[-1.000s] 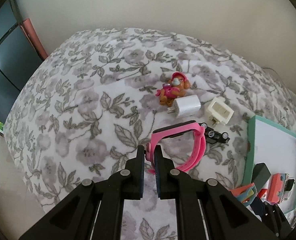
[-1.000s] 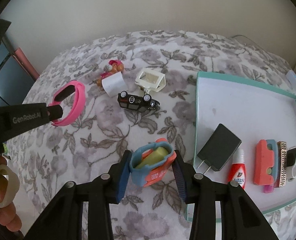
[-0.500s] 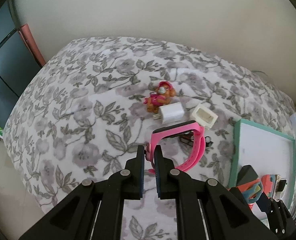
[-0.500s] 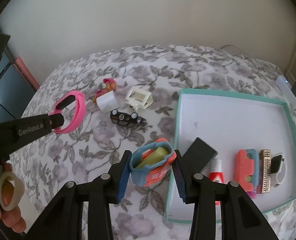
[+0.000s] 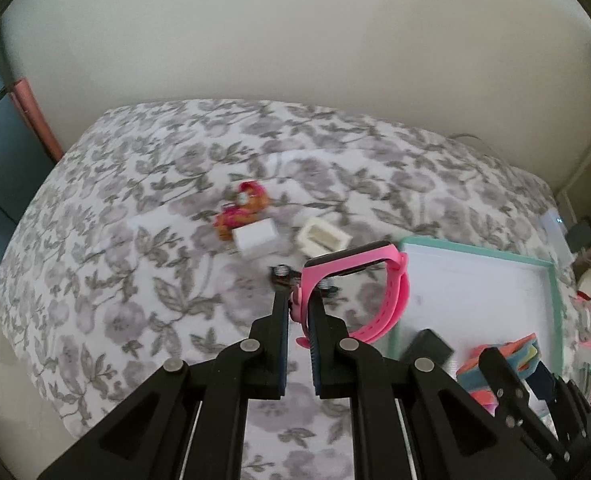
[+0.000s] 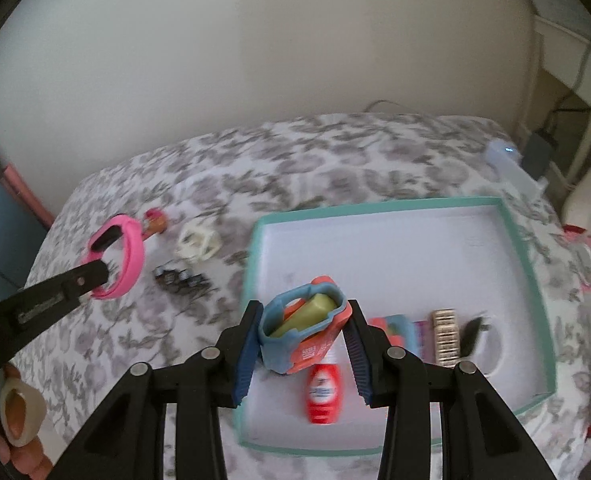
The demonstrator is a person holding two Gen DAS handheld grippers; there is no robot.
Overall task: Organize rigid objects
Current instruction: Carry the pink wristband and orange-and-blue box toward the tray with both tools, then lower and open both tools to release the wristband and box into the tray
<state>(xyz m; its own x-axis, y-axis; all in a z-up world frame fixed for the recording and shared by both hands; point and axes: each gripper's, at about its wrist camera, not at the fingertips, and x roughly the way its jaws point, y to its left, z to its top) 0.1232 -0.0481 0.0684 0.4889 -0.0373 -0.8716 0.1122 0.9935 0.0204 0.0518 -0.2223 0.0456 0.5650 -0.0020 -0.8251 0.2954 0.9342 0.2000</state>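
- Right gripper [image 6: 305, 334]: fingers clamped on either side of a blue-and-orange holder [image 6: 301, 328] with a yellow-green piece inside. It hangs above the near left part of the teal-rimmed tray [image 6: 527, 256], not yet set down.
- Left gripper [image 5: 300, 304]: fingers pinched nearly together on the strap of a pink watch [image 5: 355, 284]. The watch loop juts up and to the right of the fingertips, held over the floral cloth [image 5: 135, 280], just left of the tray's edge.
- Already in the tray, beyond and right of the right fingers: a red glue tube [image 6: 322, 394] directly under the held holder, an orange-and-blue block [image 6: 393, 330], a pale ridged bar [image 6: 445, 336], and a dark item with a white ring, too blurred to name. The left view also shows a black adapter [image 5: 427, 346] in the tray's near corner.
- Remaining on the cloth, ahead of the left fingers: a small pink-and-orange toy figure [image 5: 243, 208], a white charger cube [image 5: 255, 238], a cream plug [image 5: 323, 238], and a black toy car [image 6: 179, 276], partly hidden behind the left fingertips.
- Judgement: roughly half done. Two items are in transit toward the tray; four loose items on the cloth are left to collect.
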